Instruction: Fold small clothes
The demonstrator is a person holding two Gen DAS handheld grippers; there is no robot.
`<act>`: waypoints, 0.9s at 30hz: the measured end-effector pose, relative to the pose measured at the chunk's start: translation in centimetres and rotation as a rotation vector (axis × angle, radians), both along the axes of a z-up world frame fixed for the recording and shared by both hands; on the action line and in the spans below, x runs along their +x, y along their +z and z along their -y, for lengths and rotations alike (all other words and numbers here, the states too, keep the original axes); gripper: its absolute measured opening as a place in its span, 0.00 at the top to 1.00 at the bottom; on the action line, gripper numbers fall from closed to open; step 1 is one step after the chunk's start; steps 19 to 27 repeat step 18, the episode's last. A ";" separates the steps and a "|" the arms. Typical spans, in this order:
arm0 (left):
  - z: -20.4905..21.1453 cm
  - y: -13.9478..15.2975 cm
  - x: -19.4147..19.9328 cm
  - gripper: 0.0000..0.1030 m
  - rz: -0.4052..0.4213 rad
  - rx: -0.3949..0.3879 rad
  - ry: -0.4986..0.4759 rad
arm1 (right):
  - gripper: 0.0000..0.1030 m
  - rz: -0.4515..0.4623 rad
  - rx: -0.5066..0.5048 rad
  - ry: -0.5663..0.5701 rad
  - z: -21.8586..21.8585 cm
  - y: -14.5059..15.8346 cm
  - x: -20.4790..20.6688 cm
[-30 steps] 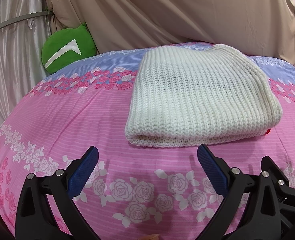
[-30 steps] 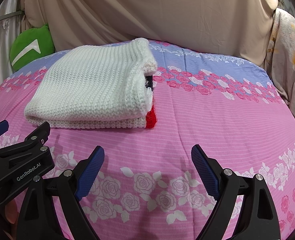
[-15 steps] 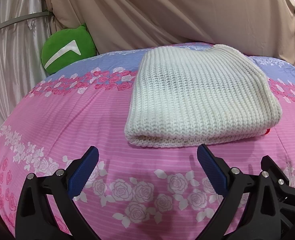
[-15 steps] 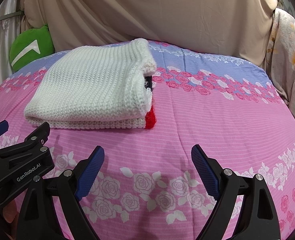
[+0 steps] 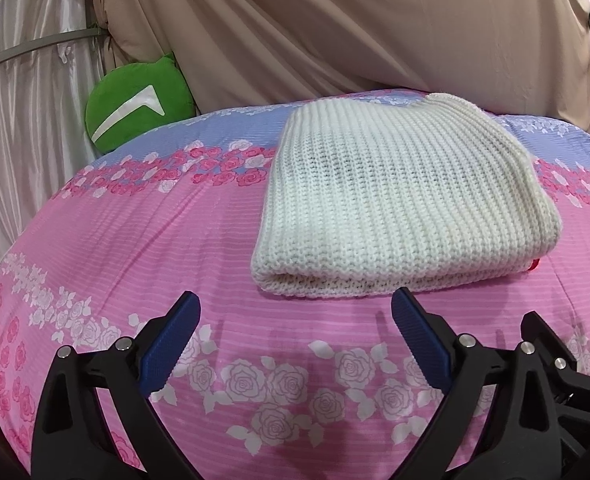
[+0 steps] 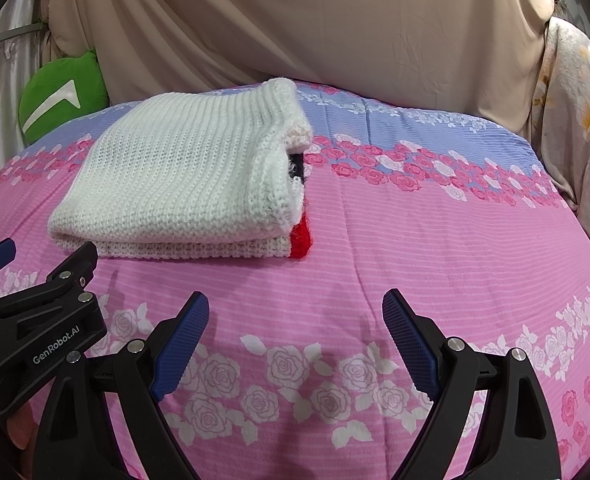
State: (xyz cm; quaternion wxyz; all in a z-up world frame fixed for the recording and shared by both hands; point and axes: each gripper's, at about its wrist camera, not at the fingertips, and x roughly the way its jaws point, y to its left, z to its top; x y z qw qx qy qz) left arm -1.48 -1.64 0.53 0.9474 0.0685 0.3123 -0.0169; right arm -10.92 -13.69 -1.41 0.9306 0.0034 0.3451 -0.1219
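a: white knit sweater lies folded on the pink floral bedspread, red edge showing at its right.

b: left gripper and right gripper both spread wide, empty, just short of it.

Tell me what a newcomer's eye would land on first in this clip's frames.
First the white knit sweater, folded into a neat block on the pink rose-print bedspread, with a red and dark trim peeking from its right edge in the right wrist view. Next the green cushion against the drapes at the back left. Both the left gripper and right gripper are open and empty, short of the sweater.
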 end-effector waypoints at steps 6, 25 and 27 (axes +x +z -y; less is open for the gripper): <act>0.0 0.0 0.1 0.09 -0.007 0.002 -0.004 | 0.16 -0.001 -0.003 -0.002 0.1 0.1 0.0; 0.4 -0.1 0.1 0.13 -0.010 0.015 -0.008 | 0.16 -0.001 -0.010 -0.007 0.0 0.2 -0.1; 0.4 -0.1 0.1 0.13 -0.010 0.015 -0.008 | 0.16 -0.001 -0.010 -0.007 0.0 0.2 -0.1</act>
